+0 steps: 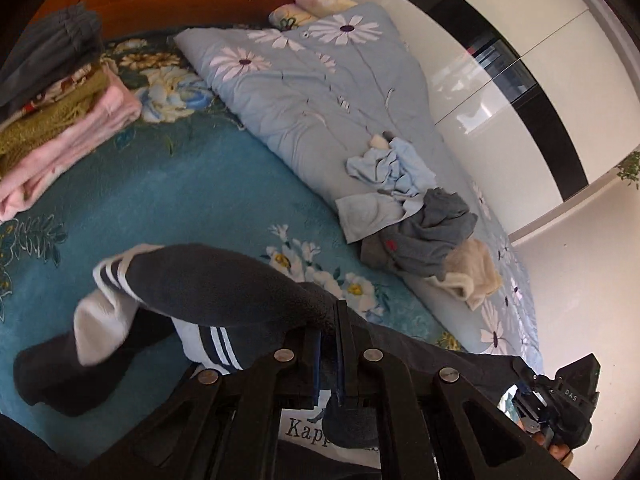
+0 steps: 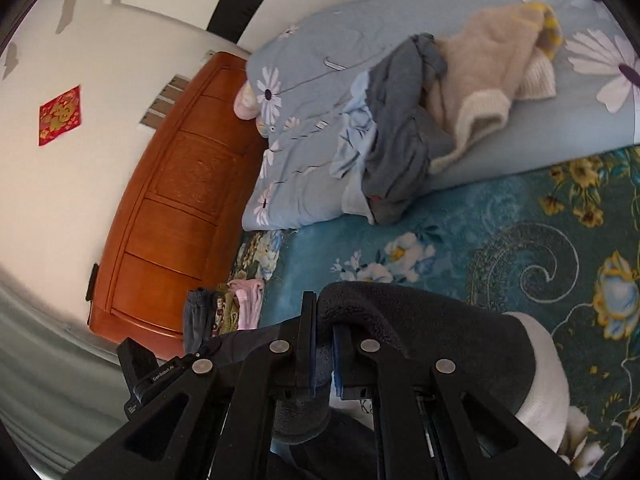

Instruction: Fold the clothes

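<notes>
Above the teal floral bed cover (image 1: 168,200), both grippers have hold of one dark fleece garment (image 1: 224,280) with white cuffs and white stripes. The left gripper (image 1: 329,344) is closed tight on a fold of the dark fabric, which drapes away toward 10 o'clock in its view; a white panel with partial lettering shows beneath its fingers. The right gripper (image 2: 322,332) is likewise pinched shut on a thick roll of the same fleece, the cloth falling off toward 3 o'clock, where a white cuff (image 2: 548,364) hangs.

I judge the garment soft, limp and fairly light — it sags wherever it is unsupported, so it should not hold a crease without being laid flat. The nap looks grippy rather than slippery. Hems, shoulder seams or cuff edges seem the better places to take hold; a bunched handful like the present ones will likely leave the panel twisted.

No container is in view. At 10 o'clock in the left view sits a stack of folded clothes (image 1: 60,112) — grey on top, then patterned, olive and pink. At 2 o'clock, on the pale blue daisy quilt (image 1: 304,92), lies an unfolded heap: a light blue piece (image 1: 396,172), a grey one (image 1: 432,236) and a cream knit (image 1: 476,276).
</notes>
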